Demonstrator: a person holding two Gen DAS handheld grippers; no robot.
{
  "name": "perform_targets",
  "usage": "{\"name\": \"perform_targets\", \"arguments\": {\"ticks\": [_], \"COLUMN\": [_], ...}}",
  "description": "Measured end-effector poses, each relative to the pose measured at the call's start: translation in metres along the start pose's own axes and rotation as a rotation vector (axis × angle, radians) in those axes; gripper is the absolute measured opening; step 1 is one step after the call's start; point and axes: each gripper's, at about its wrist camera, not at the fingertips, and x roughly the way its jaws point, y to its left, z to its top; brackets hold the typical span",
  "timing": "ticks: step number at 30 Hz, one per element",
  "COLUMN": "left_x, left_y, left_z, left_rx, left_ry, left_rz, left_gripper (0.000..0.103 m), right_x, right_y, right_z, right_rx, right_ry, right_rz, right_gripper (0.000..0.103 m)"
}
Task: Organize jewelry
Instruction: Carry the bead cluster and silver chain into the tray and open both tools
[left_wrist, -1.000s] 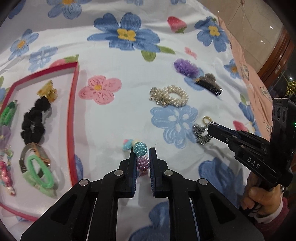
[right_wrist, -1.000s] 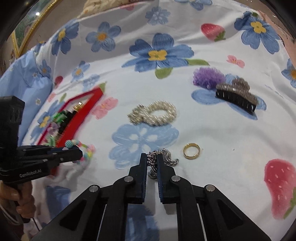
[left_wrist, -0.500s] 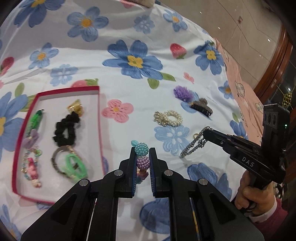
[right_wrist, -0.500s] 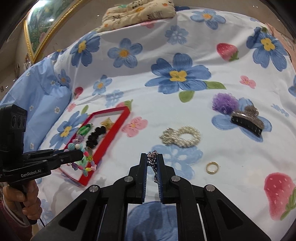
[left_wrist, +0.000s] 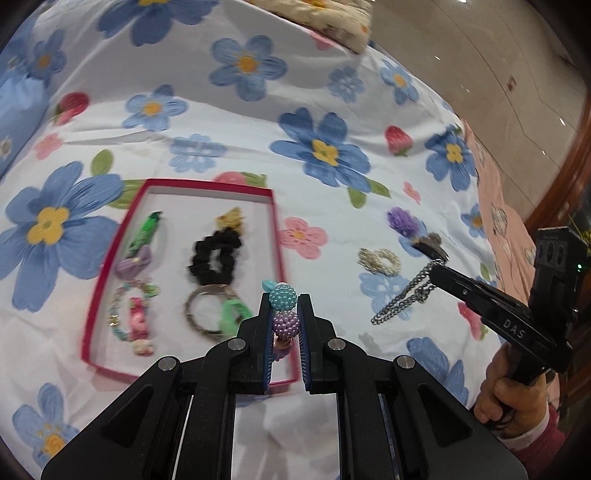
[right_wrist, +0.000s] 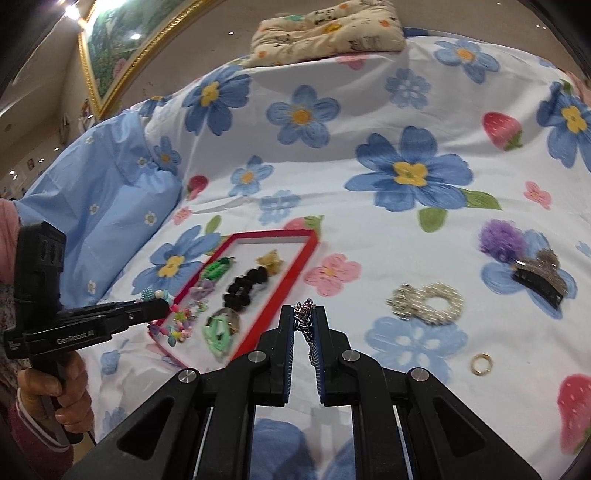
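My left gripper (left_wrist: 283, 306) is shut on a beaded bracelet (left_wrist: 283, 299) with teal and purple balls, held in the air above the near right corner of the red-rimmed tray (left_wrist: 279, 240). My right gripper (right_wrist: 304, 314) is shut on a silver chain (right_wrist: 304, 317), which dangles from its tips (left_wrist: 402, 299) above the flowered bedspread, right of the tray (right_wrist: 291, 271). The tray holds a black scrunchie (left_wrist: 214, 254), green clips, a ring hoop and a beaded bracelet. The left gripper also shows in the right wrist view (right_wrist: 162, 304), at the tray's near left corner.
On the bedspread to the right lie a pearl hair tie (right_wrist: 428, 302), a black claw clip (right_wrist: 539, 280), a purple pompom (right_wrist: 500, 240) and a gold ring (right_wrist: 481, 363). A patterned pillow (right_wrist: 325, 33) lies at the far edge. A blue pillow (right_wrist: 99, 199) lies on the left.
Both grippers have risen well above the bedspread with their items. The chain has come off the bed and hangs free. The left gripper has moved over the tray's corner.
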Motion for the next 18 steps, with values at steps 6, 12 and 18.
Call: {"name": "perform_targets", "arguments": {"ticks": [6, 12, 18], "left_x": [-0.008, -0.012, -0.009], "left_y": [0.024, 0.044, 0.060], "left_z": [-0.001, -0.005, -0.010], "left_rx": [-0.033, -0.062, -0.083], "left_ry": [-0.009, -0.009, 0.006], "left_rz": [0.040, 0.064, 0.075], "left_gripper": [0.010, 0.010, 0.010], "right_x": [0.010, 0.019, 0.035], "right_y": [0.027, 0.055, 0.087], "right_z": [0.010, 0.017, 0.016], "right_rx": [-0.025, -0.057, -0.097], "right_ry": [-0.001, -0.006, 0.022], "right_rz": [0.062, 0.120, 0.178], "right_gripper": [0.009, 0.009, 0.009]}}
